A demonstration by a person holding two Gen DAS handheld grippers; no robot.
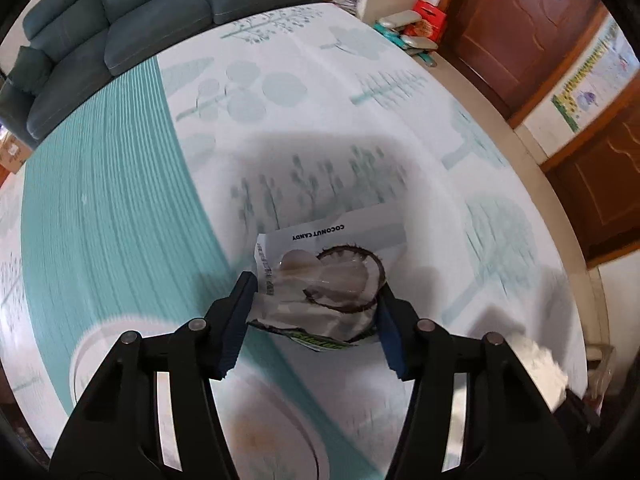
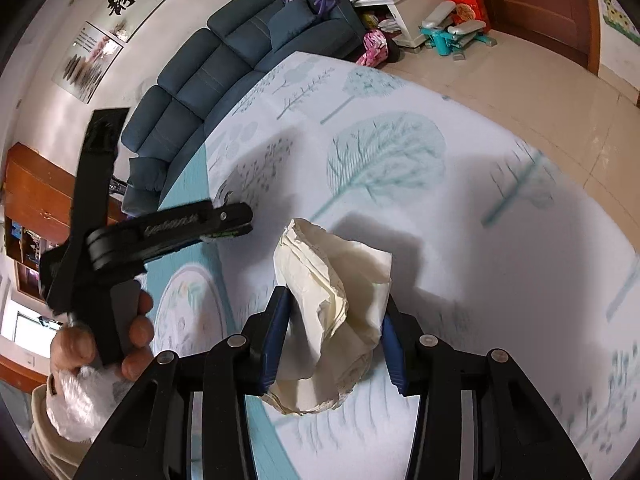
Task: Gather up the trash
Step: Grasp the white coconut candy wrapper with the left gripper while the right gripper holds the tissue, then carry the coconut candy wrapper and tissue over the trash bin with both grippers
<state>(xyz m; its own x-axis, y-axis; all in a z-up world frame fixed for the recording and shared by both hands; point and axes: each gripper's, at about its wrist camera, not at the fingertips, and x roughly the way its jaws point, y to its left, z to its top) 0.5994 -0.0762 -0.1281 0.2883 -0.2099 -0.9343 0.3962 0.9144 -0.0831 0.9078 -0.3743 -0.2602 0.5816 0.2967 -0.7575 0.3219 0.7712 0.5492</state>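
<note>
Left hand-held gripper (image 1: 316, 300) pinching the candy wrapper (image 1: 328, 276) above the mat (image 1: 120, 220), right hand-held gripper (image 2: 334, 328) clamped on the tissue (image 2: 332, 292); I'd keep both squeezes firm while carrying.

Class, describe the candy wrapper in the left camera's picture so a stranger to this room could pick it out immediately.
Start at the big white mat with teal tree prints spread before the dark blue sofa. Near its middle, between the black left tongs, sits a crumpled white plastic wrapper. Unlike the plain cream crumpled paper in the right tongs, it reads "COCONUT CANDY" and shows a halved brown coconut.
</note>
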